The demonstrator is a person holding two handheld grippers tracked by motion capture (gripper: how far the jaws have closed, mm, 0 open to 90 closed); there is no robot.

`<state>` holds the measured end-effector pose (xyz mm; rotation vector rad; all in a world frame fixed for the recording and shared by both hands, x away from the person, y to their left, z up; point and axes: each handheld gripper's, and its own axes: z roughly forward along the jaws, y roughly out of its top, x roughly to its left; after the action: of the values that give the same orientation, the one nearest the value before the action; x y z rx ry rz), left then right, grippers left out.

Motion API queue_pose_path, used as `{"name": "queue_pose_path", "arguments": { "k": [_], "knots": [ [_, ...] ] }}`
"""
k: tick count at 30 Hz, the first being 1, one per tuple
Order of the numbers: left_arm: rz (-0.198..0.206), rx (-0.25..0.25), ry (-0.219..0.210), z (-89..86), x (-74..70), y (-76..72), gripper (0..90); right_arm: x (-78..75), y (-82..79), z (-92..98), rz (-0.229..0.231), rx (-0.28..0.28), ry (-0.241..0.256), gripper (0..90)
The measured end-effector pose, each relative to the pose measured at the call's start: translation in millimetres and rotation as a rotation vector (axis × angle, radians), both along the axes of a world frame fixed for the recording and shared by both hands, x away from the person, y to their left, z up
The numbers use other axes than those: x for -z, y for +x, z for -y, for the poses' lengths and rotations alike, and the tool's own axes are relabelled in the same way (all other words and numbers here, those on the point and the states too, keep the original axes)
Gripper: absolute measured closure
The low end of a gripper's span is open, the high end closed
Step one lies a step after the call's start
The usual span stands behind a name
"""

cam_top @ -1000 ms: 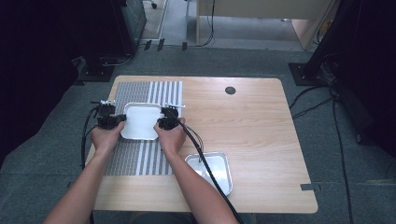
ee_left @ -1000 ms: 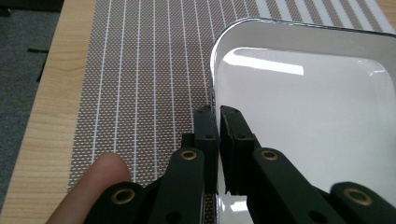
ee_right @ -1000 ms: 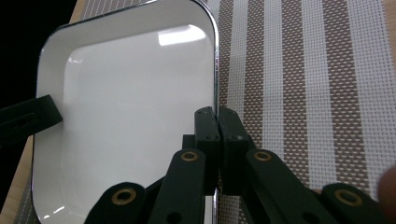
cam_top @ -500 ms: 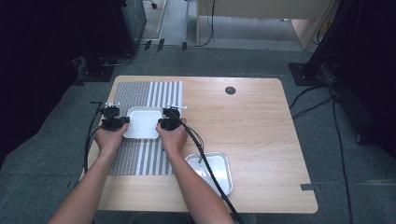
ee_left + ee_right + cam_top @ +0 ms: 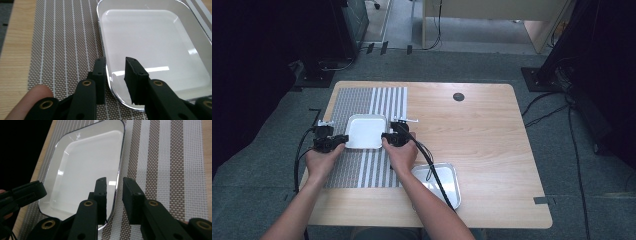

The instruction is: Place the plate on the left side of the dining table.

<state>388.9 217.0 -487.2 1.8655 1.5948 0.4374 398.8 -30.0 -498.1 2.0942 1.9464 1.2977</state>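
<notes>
Tools first: your left tool (image 5: pixel 115 75) straddles the near-left rim of the white tray (image 5: pixel 155 45), one jaw on the outside over the mat and the other inside the tray's well. There is visible daylight between jaw and rim, so it is parted and not clamping. Your right tool (image 5: pixel 113 192) does the same on the opposite rim of the tray (image 5: pixel 82 170), inner jaw over the white floor, outer jaw over the striped placemat (image 5: pixel 170 157), again with a gap on both sides. Whether either jaw grazes the rim I can't quite tell at this angle.

That two-sided hold makes sense: a wide, shallow tray taken at one edge would tip, so you've set one tool on each side to keep it level.

From the high view the tray (image 5: pixel 365 131) sits flat on the placemat (image 5: pixel 362 102), across the border between its fine weave and its broad stripes, between your left tool (image 5: pixel 343 139) and right tool (image 5: pixel 384 136). It looks to me like it is resting on the mat, not carried.

Farther out, a second, metal tray (image 5: pixel 447 187) lies on the bare wooden surface (image 5: pixel 492 150) near your right forearm, with the right tool's cable draped across it. Mind that cable if the metal tray is what you go for next.
</notes>
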Motion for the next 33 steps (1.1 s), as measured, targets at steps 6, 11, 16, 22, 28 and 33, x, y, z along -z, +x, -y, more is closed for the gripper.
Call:
{"name": "queue_pose_path", "arguments": {
  "k": [6, 11, 16, 22, 28, 33],
  "knots": [
    [-0.024, -0.022, 0.007, -0.6, 7.4, 4.5, 83.7, 7.3, -0.5, -7.3, -0.047, -0.004, -0.031, 86.0],
    [-0.023, -0.04, -0.005, -0.2, 7.8, 7.6, 84.3, 7.7, 1.8, -8.4, -0.048, 0.022, -0.029, 86.9],
    [-0.026, -0.052, -0.013, 0.4, 7.6, 13.3, 84.7, 7.7, 7.0, -9.6, -0.046, 0.039, -0.028, 87.4],
    [-0.019, -0.061, -0.03, -1.0, 8.0, 16.1, 82.3, 7.7, 12.2, -8.7, -0.039, 0.048, -0.022, 86.6],
    [0.063, -0.046, -0.078, -3.3, -6.1, 3.7, 57.8, -6.3, 8.8, 4.7, 0.076, 0.054, -0.034, 67.1],
    [0.1, -0.029, -0.119, -4.4, -14.8, -6.1, 42.4, -19.5, 5.5, 25.2, 0.145, 0.066, -0.035, 55.4]
  ]
}}
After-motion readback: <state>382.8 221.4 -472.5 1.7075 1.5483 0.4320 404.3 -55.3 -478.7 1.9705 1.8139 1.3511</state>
